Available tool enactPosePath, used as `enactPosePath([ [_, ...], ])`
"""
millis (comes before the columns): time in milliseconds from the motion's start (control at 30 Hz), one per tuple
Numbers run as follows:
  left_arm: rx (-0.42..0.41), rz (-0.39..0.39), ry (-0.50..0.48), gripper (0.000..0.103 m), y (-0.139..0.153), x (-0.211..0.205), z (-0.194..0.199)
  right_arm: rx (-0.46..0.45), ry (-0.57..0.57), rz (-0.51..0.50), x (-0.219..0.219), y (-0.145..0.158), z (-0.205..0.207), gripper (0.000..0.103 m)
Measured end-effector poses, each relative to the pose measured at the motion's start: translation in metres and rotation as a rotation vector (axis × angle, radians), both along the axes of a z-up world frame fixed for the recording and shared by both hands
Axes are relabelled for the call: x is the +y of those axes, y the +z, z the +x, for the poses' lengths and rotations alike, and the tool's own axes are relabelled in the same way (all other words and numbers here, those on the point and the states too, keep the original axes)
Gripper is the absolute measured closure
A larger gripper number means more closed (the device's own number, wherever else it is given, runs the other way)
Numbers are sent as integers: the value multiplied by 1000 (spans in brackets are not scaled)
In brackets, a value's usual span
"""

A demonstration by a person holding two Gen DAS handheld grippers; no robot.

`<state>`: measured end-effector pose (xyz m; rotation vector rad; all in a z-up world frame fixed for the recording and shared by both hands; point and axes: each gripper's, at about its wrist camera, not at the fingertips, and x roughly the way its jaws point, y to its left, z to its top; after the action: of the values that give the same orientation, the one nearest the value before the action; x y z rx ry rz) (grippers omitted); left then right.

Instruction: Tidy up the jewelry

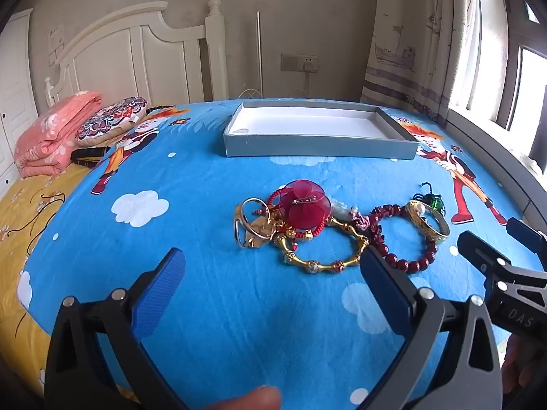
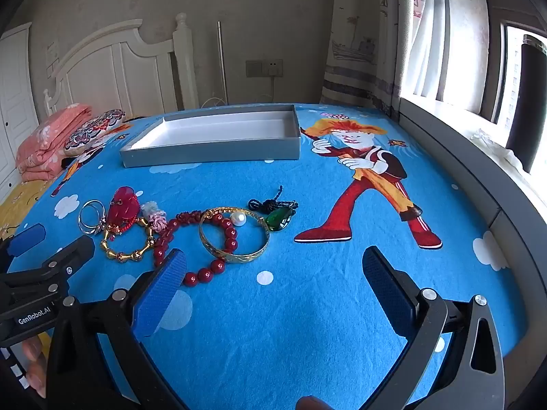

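We had not yet put anything away. The grey box lay at the far side of the blue cartoon bedsheet, its white inside bare as far as both views showed, so the whole sorting remained ahead of us.

All the jewelry sat in one loose cluster nearer to us than the box and well apart from it. At the left of the cluster lay the silver-and-gold rings, touching a red flower ornament that rested over a red cord. Just nearer lay the gold segmented bangle, and beside it to the right the dark red bead bracelet, overlapped by the engraved gold bangle with a pearl inside its ring. A green pendant on a dark cord lay at the far right edge of the cluster.

Our left gripper hung over the near part of the sheet, jaws wide apart and holding nothing, with the gold segmented bangle just ahead. Our right gripper was likewise spread wide and empty, the bead bracelet close by its left finger.

We judged the task to be at its very start: every piece remained to be lifted and carried into the box.
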<state>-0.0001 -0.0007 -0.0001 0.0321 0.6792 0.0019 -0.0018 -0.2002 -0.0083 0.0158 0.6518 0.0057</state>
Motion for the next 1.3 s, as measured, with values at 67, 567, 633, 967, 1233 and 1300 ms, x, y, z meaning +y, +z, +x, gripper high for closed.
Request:
enactPosePath([
  [67, -2, -2, 0, 4, 0, 0, 0, 1, 0, 1, 1, 0, 0, 6],
  [567, 2, -9, 0, 4, 0, 0, 0, -1, 0, 14, -2, 1, -1, 6],
  [633, 2, -9, 0, 4, 0, 0, 0, -1, 0, 14, -1, 1, 0, 6],
  [967, 4, -10, 0, 4, 0, 0, 0, 0, 0, 15, -1, 1, -1, 6],
  [1233, 5, -10, 0, 4, 0, 0, 0, -1, 0, 15, -2, 1, -1, 6],
  [1300, 4, -10, 0, 4, 0, 0, 0, -1, 0, 15, -2, 1, -1, 6],
])
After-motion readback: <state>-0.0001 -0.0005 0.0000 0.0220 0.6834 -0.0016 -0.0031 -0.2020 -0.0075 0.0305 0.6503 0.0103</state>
